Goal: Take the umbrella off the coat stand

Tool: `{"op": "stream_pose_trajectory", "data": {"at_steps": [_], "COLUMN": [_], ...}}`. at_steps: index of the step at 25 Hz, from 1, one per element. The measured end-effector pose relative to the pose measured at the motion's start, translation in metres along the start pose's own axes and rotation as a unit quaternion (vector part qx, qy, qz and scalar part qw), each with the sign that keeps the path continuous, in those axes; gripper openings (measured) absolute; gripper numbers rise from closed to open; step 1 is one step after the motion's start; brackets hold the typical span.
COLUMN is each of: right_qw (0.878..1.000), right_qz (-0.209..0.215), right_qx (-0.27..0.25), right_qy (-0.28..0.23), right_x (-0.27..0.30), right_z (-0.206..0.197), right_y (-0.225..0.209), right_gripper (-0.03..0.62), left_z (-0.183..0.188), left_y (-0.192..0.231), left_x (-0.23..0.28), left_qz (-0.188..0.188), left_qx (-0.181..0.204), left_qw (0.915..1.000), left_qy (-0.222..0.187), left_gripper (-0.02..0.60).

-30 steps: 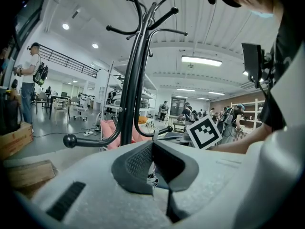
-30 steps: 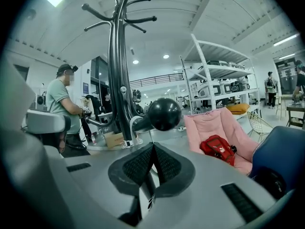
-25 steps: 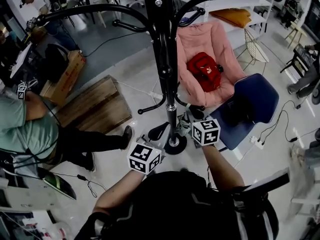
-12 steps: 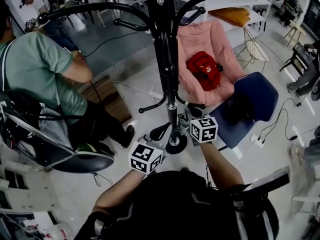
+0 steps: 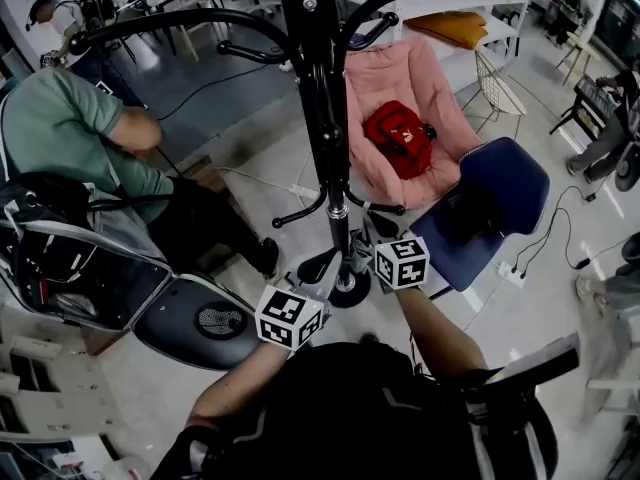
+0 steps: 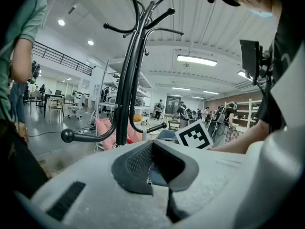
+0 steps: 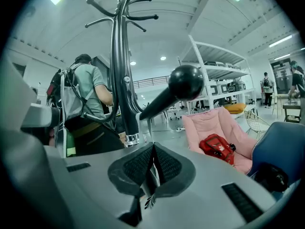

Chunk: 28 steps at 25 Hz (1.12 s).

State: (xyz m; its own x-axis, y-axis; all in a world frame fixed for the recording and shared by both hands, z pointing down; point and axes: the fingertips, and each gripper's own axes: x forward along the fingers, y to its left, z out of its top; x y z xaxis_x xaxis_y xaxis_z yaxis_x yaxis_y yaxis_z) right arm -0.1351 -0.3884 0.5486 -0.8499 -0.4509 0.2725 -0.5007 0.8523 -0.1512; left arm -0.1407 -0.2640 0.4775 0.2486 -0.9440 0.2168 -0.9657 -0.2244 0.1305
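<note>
The umbrella (image 7: 151,178) (white cloth, dark leaf print) sits low beside the coat stand (image 5: 331,158) pole, pinched thin between my right gripper (image 7: 153,147) fingers. My left gripper (image 6: 151,144) tips are pressed together on a bluish fold, seemingly the same cloth. A pink chair (image 5: 380,78) stands behind.

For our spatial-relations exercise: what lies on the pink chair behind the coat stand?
A red bag lies on the pink chair. The cushion beneath it is covered; the coat stand hides the chair's left edge.
</note>
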Motion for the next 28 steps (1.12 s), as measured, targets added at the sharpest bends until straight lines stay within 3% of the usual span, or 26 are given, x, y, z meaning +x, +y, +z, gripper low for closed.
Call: {"op": "stream_pose_trajectory", "data": {"at_steps": [13, 28], "right_qw": [1.000, 0.997], "right_qz": [-0.022, -0.044], "right_qx": [-0.018, -0.023], "right_qy": [-0.003, -0.062], "right_x": [-0.037, -0.105], "right_z": [0.002, 0.064], "right_y": [0.011, 0.031], "right_gripper": [0.009, 0.008], "left_z": [-0.003, 0.014], "left_y": [-0.006, -0.003], "left_x": [-0.010, -0.019], "left_qz": [-0.025, -0.039], "left_qx": [-0.003, 0.003], "left_qw": [0.9997, 0.9990], "left_qy": [-0.002, -0.023], "left_gripper": [0.009, 0.009]}}
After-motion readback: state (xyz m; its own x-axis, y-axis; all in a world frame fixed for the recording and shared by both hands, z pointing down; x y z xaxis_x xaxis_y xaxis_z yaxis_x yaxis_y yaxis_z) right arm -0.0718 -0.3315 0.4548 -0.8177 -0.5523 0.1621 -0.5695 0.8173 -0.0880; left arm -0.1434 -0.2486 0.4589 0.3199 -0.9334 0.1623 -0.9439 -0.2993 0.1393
